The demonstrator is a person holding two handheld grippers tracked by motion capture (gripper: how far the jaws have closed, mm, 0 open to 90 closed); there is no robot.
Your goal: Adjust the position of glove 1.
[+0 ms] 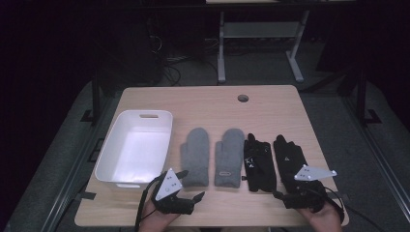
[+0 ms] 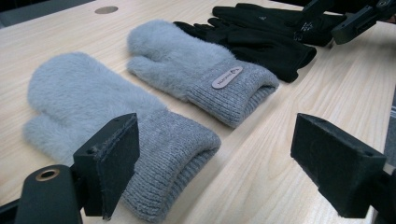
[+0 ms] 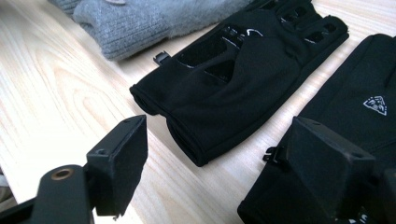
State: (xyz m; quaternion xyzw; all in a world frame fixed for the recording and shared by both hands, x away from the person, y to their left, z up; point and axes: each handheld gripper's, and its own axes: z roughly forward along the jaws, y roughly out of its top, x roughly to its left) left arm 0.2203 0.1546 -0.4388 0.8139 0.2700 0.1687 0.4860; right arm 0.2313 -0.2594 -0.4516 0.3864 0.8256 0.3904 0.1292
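Grey mitten (image 2: 116, 126) just ahead of left hand-held gripper (image 2: 219, 158) | jaws apart

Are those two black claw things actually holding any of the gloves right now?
No. Both the left gripper and the right gripper are open and hold nothing; they sit just short of the cuffs of the grey mitten and the black glove.

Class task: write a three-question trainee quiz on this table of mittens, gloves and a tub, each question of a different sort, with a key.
1. True or false: both grey mittens lie inside the white tub.
2. Which pair lies nearest the right gripper? A grey mittens B black gloves
3. Fill in: the left gripper has its jaws ____.

Key: 1 false, they lie on the table; 2 B; 3 open.
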